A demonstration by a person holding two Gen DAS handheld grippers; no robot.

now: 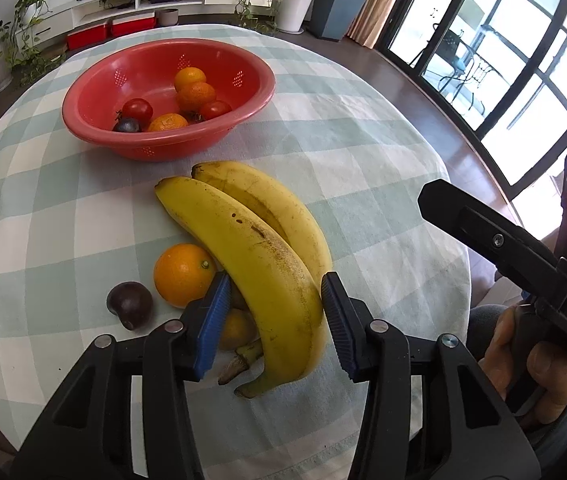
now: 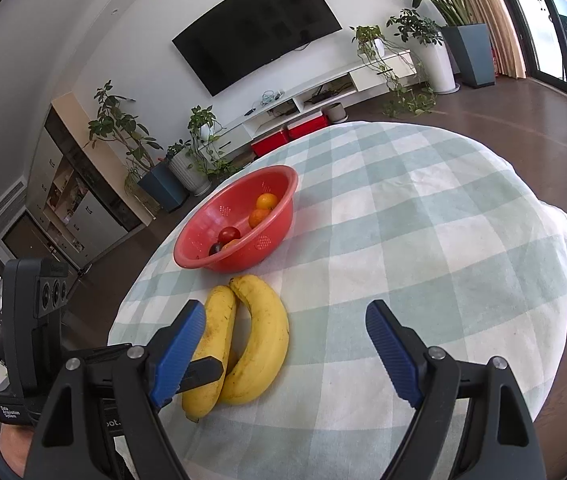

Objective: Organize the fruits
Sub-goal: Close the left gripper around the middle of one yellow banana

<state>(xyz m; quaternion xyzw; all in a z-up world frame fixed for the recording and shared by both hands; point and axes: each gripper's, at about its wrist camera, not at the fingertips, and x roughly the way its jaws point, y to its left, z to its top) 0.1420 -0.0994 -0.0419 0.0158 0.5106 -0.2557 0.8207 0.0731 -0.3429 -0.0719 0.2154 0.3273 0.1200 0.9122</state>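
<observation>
Left wrist view: the left gripper (image 1: 275,312) has its jaws narrowed around the near banana (image 1: 251,252), pads touching or nearly touching it; the bowl (image 1: 95,120) lies at 11 o'clock. Right wrist view: the right gripper (image 2: 285,354) stands wide and empty, bananas (image 2: 261,344) between its jaws toward 9 o'clock.

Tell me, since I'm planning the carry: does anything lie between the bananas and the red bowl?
Nothing visible does. The bananas lie with their far tips just short of the red bowl, and only bare checked cloth separates them. The loose orange and the dark plum lie beside the bananas, off that path.
</observation>
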